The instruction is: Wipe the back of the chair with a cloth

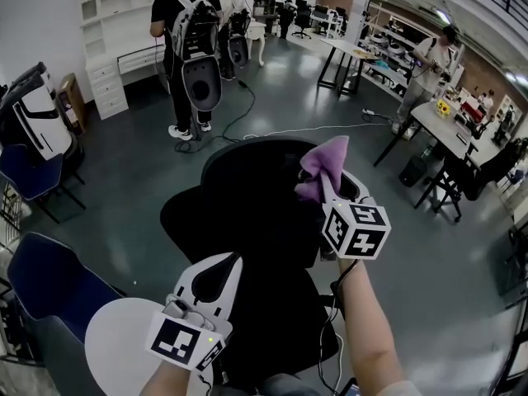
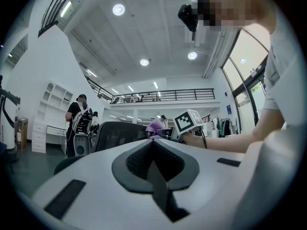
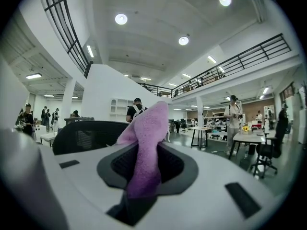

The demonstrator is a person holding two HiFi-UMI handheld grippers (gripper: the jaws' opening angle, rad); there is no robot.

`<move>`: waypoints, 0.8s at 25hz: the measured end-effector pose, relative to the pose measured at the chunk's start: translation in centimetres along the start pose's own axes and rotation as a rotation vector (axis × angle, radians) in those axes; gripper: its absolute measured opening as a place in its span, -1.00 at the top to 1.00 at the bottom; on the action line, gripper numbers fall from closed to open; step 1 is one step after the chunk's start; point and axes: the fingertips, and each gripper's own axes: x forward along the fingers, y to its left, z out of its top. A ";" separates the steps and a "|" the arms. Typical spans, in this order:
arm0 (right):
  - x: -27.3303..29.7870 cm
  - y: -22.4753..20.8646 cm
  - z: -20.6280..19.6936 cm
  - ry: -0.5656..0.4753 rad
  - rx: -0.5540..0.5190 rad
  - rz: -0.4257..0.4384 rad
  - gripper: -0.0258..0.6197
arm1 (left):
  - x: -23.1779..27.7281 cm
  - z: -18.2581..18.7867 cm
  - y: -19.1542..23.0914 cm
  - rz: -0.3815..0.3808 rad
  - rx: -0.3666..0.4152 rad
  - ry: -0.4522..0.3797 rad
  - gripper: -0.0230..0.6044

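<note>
A black mesh office chair [image 1: 247, 213] stands just in front of me, its curved back top [image 1: 257, 148] on the far side. My right gripper [image 1: 324, 188] is shut on a purple cloth [image 1: 323, 163], which sticks up above the chair back's right end. In the right gripper view the cloth [image 3: 146, 138] fills the jaws, and the chair back [image 3: 88, 135] lies to the left, apart from it. My left gripper [image 1: 219, 275] is shut and holds nothing, low over the chair's near side. The left gripper view shows the chair back [image 2: 120, 131] and the cloth [image 2: 156, 126] ahead.
Two people with backpacks [image 1: 188, 44] stand beyond the chair, near white shelving [image 1: 111, 23]. Blue chairs [image 1: 37, 176] sit at the left, and a white round table [image 1: 120, 345] at the bottom left. Desks [image 1: 462, 134] and a floor cable [image 1: 313, 128] are at the right.
</note>
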 end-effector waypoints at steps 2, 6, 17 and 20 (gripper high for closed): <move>-0.1 0.3 -0.2 -0.008 -0.023 -0.007 0.61 | 0.0 -0.2 -0.1 -0.003 -0.001 0.003 0.89; -0.5 0.5 -1.0 -0.018 -0.029 0.000 0.61 | -0.1 -0.3 -0.1 -0.002 -0.002 0.004 0.89; -0.7 1.6 -6.1 0.085 -0.065 -0.005 0.61 | -0.4 -0.3 0.1 -0.002 -0.004 0.011 0.89; -0.1 3.8 -5.6 0.084 -0.104 0.010 0.61 | -0.8 -0.3 0.5 0.002 -0.002 0.011 0.89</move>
